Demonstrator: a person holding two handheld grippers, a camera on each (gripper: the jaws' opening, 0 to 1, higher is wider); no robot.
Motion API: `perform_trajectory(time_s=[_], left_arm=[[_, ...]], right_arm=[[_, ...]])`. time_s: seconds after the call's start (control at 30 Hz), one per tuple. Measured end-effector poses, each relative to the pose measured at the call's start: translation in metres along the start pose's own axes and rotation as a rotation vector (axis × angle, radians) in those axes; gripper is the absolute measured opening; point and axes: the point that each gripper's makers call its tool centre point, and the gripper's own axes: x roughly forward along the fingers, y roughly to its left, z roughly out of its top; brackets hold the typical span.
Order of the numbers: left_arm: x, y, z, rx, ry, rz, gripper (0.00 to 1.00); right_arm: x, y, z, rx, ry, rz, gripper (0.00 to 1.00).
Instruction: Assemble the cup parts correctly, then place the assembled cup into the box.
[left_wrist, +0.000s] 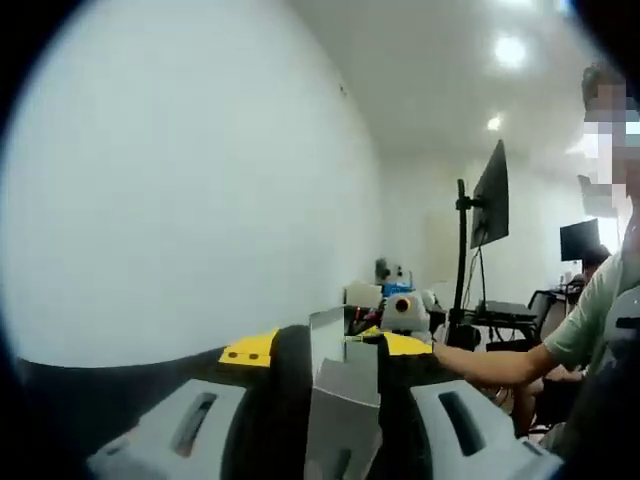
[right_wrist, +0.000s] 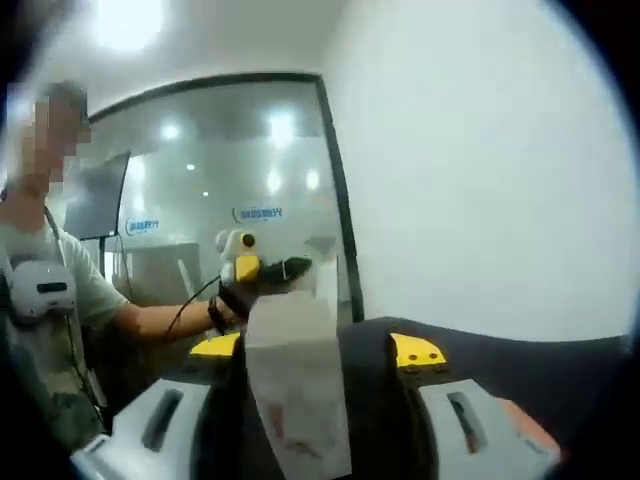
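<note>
between both raised hand-held grippers (left_wrist: 345, 420) (right_wrist: 300, 420), grey cup parts (left_wrist: 345, 385) (right_wrist: 295, 385) clamped, person's arm (left_wrist: 500, 365) outstretched

A grey, boxy cup part (left_wrist: 340, 400) stands upright; another pale cup part (right_wrist: 295, 390) stands upright, close to the camera.

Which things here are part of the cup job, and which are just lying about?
Job: left gripper, gripping the grey cup part; right gripper, gripping the white cup part.
Lying about: monitor on its stand, glass partition, white wall.
</note>
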Motion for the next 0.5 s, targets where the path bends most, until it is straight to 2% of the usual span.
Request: perform_trajectory(time_s=[0.03, 0.1, 0.2, 0.37, 0.5], left_arm=[[0.002, 0.001, -0.005, 0.003, 0.02, 0.002, 0.34], [0.004, 0.002, -0.007, -0.002, 0.02, 0.002, 0.35], [0.006, 0.0, -0.012, -0.004, 0.029, -0.007, 0.35], [0.011, 0.005, -0.022, 0.027, 0.079, -0.012, 0.35], [0.017, 0.008, -0.026, 0.036, 0.097, -0.032, 0.34]], right_arm=[[0.001, -0.004, 0.003, -0.02, 0.009, -0.02, 0.46], [0.005, -0.01, 0.005, -0.058, 0.049, -0.043, 0.45], [0.014, -0.009, 0.004, -0.079, 0.087, -0.034, 0.45], [0.026, -0.012, -0.003, -0.115, 0.148, -0.027, 0.44], [0.031, -0.012, -0.006, -0.127, 0.172, -0.015, 0.43]])
